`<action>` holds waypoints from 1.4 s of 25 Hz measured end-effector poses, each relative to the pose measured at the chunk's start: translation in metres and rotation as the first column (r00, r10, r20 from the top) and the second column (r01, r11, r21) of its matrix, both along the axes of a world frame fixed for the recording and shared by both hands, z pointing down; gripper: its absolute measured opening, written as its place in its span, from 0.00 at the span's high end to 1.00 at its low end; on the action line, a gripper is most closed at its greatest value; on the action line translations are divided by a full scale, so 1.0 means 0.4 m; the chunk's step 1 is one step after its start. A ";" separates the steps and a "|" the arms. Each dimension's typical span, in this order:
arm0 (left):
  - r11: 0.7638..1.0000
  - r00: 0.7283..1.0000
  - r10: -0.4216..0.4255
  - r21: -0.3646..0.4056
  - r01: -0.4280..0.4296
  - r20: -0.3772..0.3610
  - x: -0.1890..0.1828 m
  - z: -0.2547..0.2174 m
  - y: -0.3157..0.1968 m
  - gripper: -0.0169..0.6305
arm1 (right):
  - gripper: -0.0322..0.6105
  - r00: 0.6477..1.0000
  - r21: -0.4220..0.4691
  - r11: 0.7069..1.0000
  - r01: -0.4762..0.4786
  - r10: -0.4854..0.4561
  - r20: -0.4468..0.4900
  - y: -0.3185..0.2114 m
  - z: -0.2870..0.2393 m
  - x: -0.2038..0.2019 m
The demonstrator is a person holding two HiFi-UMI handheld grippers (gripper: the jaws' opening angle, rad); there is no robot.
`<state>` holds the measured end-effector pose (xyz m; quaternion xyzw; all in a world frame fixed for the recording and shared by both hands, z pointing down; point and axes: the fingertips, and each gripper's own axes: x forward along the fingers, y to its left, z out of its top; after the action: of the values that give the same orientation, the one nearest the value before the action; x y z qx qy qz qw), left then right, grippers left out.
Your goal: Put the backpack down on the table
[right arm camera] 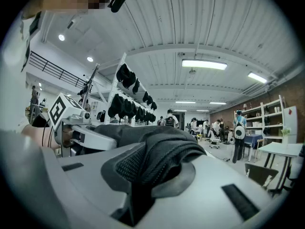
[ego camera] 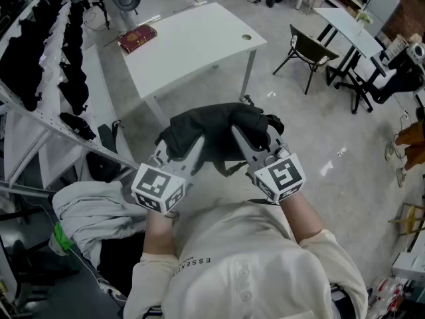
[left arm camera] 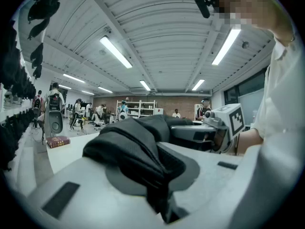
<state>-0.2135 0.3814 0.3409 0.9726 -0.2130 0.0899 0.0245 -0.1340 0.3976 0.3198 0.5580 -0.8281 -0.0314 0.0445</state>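
White table lies at 12 o'clock beyond the black backpack, which hangs in the air at centre with the left gripper and right gripper each clamped narrow on its fabric; carry and set-down remain, by my judgement.

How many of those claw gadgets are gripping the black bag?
2: the left gripper clamps the backpack on the head view's left, and the right gripper clamps it on the right. No others are visible.
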 end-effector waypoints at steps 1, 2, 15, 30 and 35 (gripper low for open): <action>1.000 1.000 0.000 -0.002 0.000 -0.003 -0.001 0.000 -0.002 0.89 | 0.85 1.000 -0.001 1.000 0.001 -0.001 -0.001 -0.002 0.000 -0.001; 1.000 1.000 0.000 -0.004 0.000 -0.006 -0.003 0.000 -0.005 0.89 | 0.85 1.000 -0.001 1.000 0.001 -0.001 -0.001 -0.005 0.000 -0.002; 0.999 1.000 -0.031 -0.022 0.031 -0.004 -0.049 0.008 -0.043 0.89 | 0.85 0.999 -0.037 0.999 0.030 -0.028 0.045 -0.051 0.015 -0.044; 0.986 0.988 -0.154 -0.065 0.155 0.025 0.040 0.059 -0.294 0.89 | 0.85 0.983 -0.079 0.982 0.169 -0.163 0.079 -0.332 0.069 0.049; 0.968 0.973 -0.231 -0.092 0.232 0.022 0.144 0.061 -0.429 0.89 | 0.85 0.965 -0.082 0.963 0.255 -0.248 0.084 -0.483 0.068 0.153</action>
<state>-0.1558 0.2099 0.3652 0.9383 -0.3208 0.1020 0.0795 -0.0727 0.2044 0.3469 0.4464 -0.8938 0.0221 0.0354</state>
